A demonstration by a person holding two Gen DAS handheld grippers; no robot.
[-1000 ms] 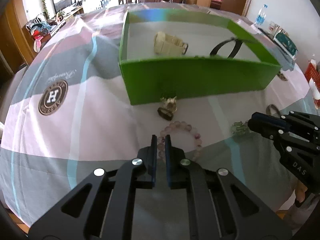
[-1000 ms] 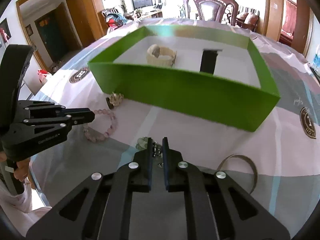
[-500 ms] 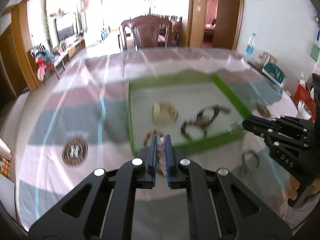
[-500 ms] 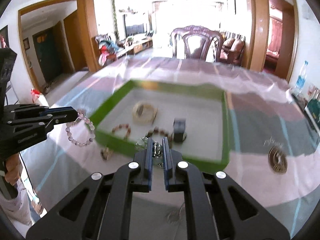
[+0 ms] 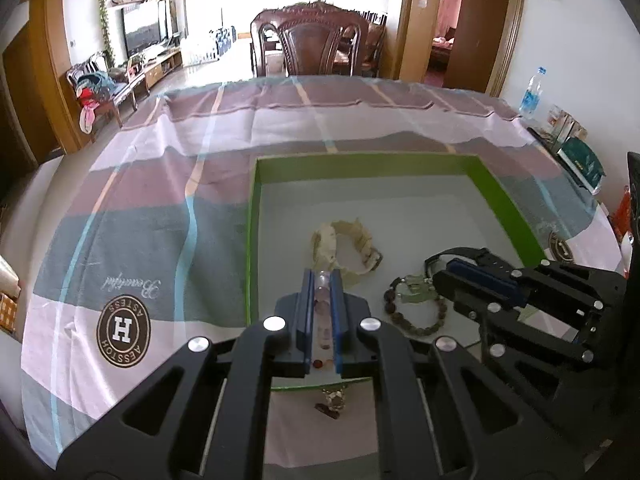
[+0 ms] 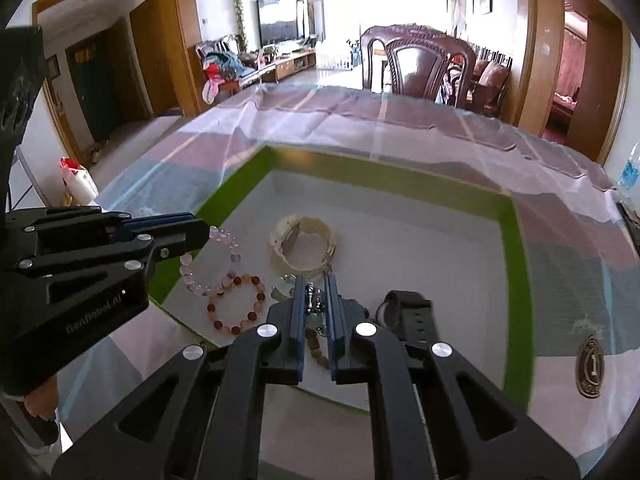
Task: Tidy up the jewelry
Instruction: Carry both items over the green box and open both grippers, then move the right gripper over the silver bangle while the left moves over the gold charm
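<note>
1. Left gripper: jaws pressed on a pale pink bead bracelet, which hangs from the tips above the near left corner of the box, apparently carried there for dropping in.
2. Right gripper: jaws pinched on a small silver-and-green trinket, held above the near middle of the box, likely for the same reason.
3. Green box: open, white floor, on a striped tablecloth; the collecting place for the jewelry.
4. Already lying inside: a cream watch, an orange bead bracelet, a dark bead bracelet, a black strap.
5. A small ring-like piece lies on the cloth, just outside the near wall, not yet collected.
</note>
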